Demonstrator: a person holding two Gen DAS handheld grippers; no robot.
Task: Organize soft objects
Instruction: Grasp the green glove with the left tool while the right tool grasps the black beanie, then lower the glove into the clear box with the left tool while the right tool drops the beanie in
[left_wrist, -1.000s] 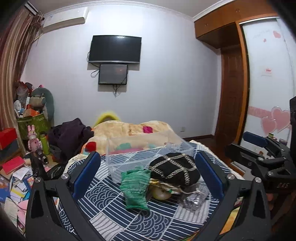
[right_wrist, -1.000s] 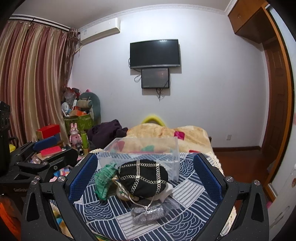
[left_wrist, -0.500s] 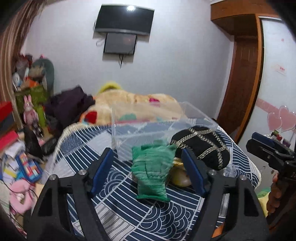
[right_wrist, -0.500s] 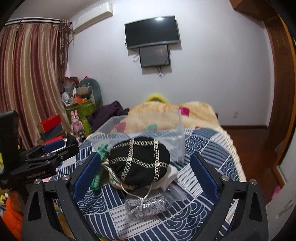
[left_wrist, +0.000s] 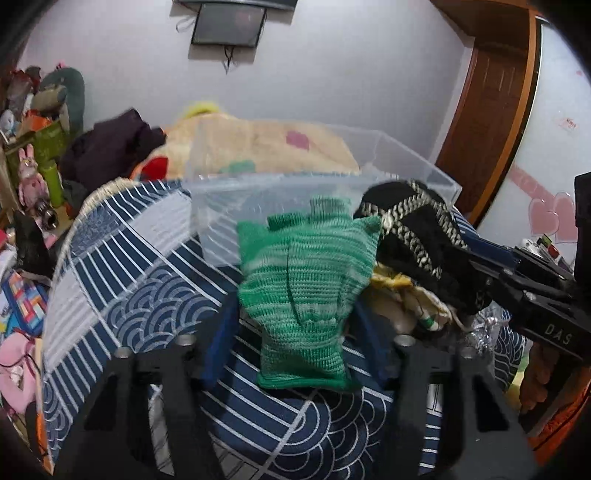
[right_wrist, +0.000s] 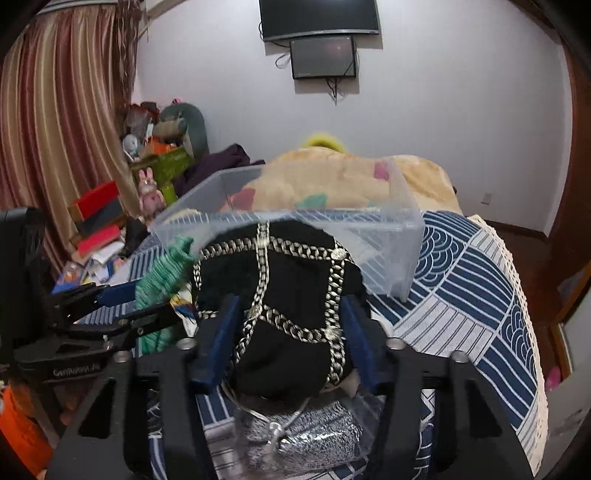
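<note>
A green knit glove (left_wrist: 306, 280) lies on the blue patterned bedspread (left_wrist: 122, 280) in front of a clear plastic bin (left_wrist: 258, 192). My left gripper (left_wrist: 295, 332) has its blue pads on either side of the glove's cuff, narrowed around it. A black hat with a gold chain pattern (right_wrist: 284, 295) sits to the glove's right. My right gripper (right_wrist: 288, 336) has its pads on both sides of the hat, closed in on it. The bin (right_wrist: 388, 236) is behind the hat. The glove also shows in the right wrist view (right_wrist: 162, 273).
A silver pouch in clear wrap (right_wrist: 303, 435) lies in front of the hat. A yellowish cloth (left_wrist: 402, 295) sits under the hat. A beige blanket (left_wrist: 258, 144) is behind the bin. Clutter and toys (right_wrist: 155, 158) stand left of the bed; a wooden door (left_wrist: 487, 110) is at right.
Both grippers moved forward and down to the bed and narrowed, the left around the green glove, the right around the black hat.
</note>
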